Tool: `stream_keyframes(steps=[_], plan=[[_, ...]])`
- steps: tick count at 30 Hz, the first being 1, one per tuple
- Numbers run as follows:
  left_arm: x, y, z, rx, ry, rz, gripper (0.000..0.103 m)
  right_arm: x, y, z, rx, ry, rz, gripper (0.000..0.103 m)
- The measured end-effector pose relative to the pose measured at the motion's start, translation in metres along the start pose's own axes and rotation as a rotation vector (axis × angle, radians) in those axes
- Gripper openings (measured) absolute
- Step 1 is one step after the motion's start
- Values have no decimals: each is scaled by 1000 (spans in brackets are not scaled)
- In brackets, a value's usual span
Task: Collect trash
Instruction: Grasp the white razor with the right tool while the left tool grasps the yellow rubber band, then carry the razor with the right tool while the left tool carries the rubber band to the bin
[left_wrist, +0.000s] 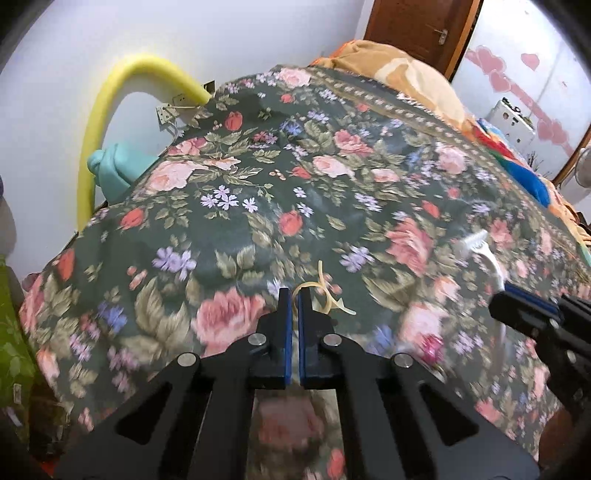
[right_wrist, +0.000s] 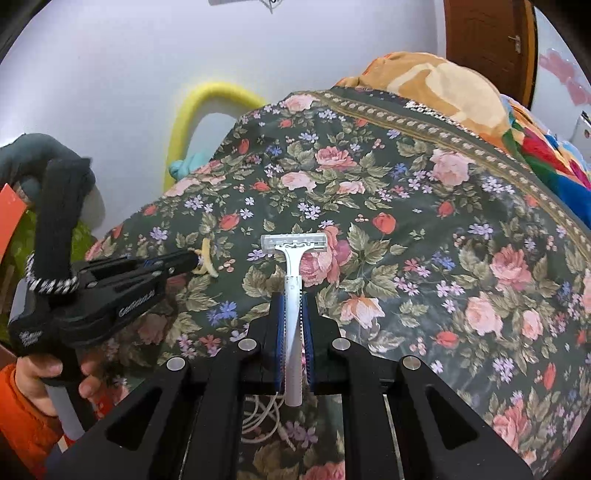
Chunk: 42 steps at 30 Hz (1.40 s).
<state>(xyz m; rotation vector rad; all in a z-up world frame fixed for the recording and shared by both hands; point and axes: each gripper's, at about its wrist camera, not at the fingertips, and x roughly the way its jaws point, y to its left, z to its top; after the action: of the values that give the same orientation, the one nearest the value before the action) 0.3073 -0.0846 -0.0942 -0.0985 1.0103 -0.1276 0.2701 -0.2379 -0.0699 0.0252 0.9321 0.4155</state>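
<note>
The right claw (right_wrist: 292, 314) grips a white razor (right_wrist: 293, 266) by its handle above the flowered bedspread (right_wrist: 424, 229), the left claw (right_wrist: 194, 260) pinching a rubber band (right_wrist: 207, 258).

home bedroom | floral bedspread (left_wrist: 332, 192) | pillow (left_wrist: 417, 81) | wooden door (left_wrist: 417, 26)

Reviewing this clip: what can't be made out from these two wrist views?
- Left wrist view: the razor handle's lower end is hidden behind the right gripper.
- Right wrist view: the rubber band is partly hidden by the left gripper.
- Neither view shows a trash container.
- Right wrist view: the white cord is half hidden by the gripper body.
</note>
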Motion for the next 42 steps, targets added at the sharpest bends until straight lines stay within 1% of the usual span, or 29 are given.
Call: stream_keyframes(steps=[3, 7, 13, 19, 23, 29, 35, 39, 42], plan=[[-29, -5, -8, 15, -24, 1, 1, -18, 8, -2, 3, -12, 8, 9], [-70, -7, -19, 5, -53, -12, 1, -43, 24, -5, -7, -30, 13, 9], [-128, -3, -44, 5, -88, -16, 1, -80, 57, -18, -39, -40, 23, 9], [-180, 15, -75, -29, -125, -25, 1, -114, 93, -35, -67, -56, 50, 9], [-213, 32, -97, -40, -155, -8, 1, -129, 120, -48, -95, -63, 71, 9], [-246, 63, -132, -73, -170, 14, 1, -143, 170, -67, -152, -63, 105, 9], [-275, 101, -167, -121, -184, 44, 1, -141, 215, -84, -189, -41, 149, 9], [-285, 123, -189, -154, -178, 60, 1, -133, 236, -94, -204, -16, 166, 9], [-283, 138, -207, -180, -159, 69, 1, -121, 253, -104, -217, 18, 173, 9]])
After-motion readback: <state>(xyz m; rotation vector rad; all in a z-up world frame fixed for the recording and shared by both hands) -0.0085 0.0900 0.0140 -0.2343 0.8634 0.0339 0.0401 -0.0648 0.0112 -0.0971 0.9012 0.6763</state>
